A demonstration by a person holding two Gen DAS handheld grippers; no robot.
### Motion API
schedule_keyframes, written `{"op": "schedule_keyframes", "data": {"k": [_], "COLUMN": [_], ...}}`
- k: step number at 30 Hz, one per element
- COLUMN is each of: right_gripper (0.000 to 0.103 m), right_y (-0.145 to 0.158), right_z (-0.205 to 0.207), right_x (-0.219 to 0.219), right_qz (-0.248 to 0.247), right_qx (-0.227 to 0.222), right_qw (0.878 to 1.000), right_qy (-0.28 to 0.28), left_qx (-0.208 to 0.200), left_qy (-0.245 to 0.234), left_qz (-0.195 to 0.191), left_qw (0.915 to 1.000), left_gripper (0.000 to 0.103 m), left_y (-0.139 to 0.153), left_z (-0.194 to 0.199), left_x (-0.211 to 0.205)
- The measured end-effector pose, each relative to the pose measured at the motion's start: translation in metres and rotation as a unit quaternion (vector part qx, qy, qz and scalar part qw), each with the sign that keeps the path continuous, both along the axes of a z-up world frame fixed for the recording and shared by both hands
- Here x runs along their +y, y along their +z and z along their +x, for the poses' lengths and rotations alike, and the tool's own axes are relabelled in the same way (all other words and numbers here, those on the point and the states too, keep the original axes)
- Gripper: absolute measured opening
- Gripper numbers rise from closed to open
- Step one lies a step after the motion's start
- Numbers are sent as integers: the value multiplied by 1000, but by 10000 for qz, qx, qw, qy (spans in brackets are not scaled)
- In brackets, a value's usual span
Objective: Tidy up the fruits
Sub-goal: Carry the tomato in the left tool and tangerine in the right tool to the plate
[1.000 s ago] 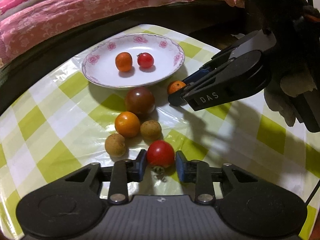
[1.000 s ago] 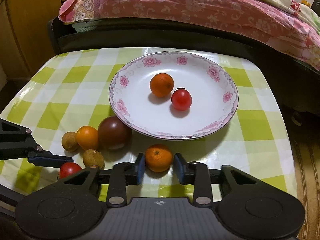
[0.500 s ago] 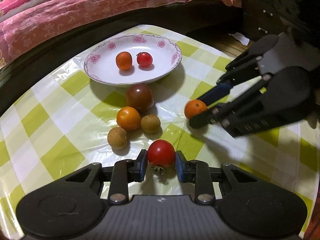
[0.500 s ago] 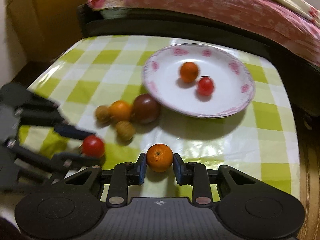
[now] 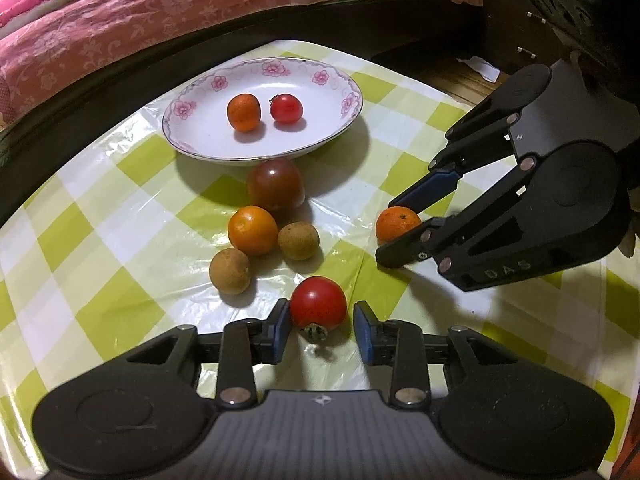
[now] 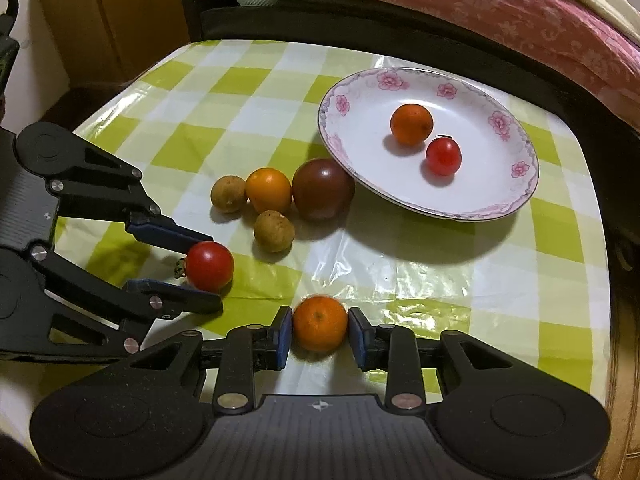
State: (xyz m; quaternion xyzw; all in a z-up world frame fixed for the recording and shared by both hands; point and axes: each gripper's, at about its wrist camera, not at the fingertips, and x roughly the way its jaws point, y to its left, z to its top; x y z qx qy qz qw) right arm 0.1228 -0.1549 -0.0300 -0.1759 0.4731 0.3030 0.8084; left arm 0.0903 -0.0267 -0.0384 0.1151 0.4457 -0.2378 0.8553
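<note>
While the small glossy red tomato point(image 5: 318, 303) lies on the checked plastic-covered desk point(image 5: 132, 208) between the opening left claw point(image 5: 320, 322), its pads just clear, the dimpled round orange point(image 6: 319, 323) sits likewise inside the opening right claw point(image 6: 320, 330). Both seem light, smooth, bruisable; grip across their middles.

Two fruits point(image 5: 264, 111) lie in the plate point(image 5: 200, 148); four more point(image 5: 264, 224) cluster before it.
</note>
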Motion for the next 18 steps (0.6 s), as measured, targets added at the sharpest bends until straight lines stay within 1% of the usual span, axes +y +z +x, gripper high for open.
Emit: {"op": "schedule_keyframes", "data": {"k": [5, 10, 15, 18], "right_gripper": [30, 26, 25, 25], "right_y": [0, 1, 2, 2], "right_z": [0, -2, -3, -5], "right_x": [0, 3, 6, 6], "right_qz": [-2, -149, -275, -299], "right_qx": [-31, -48, -13, -23], "right_qw": [10000, 9999, 9996, 9994], "right_qy": [-22, -28, -111, -188], "left_qx": [11, 34, 52, 108], "left_qy": [27, 83, 161, 224], "left_qz": [-29, -59, -89, -147], "left_qw": [10000, 9999, 9998, 9996], "left_gripper": [43, 43, 38, 38], "left_y": [0, 0, 0, 0], "left_z": [1, 4, 7, 8], "left_x": [1, 1, 3, 4]}}
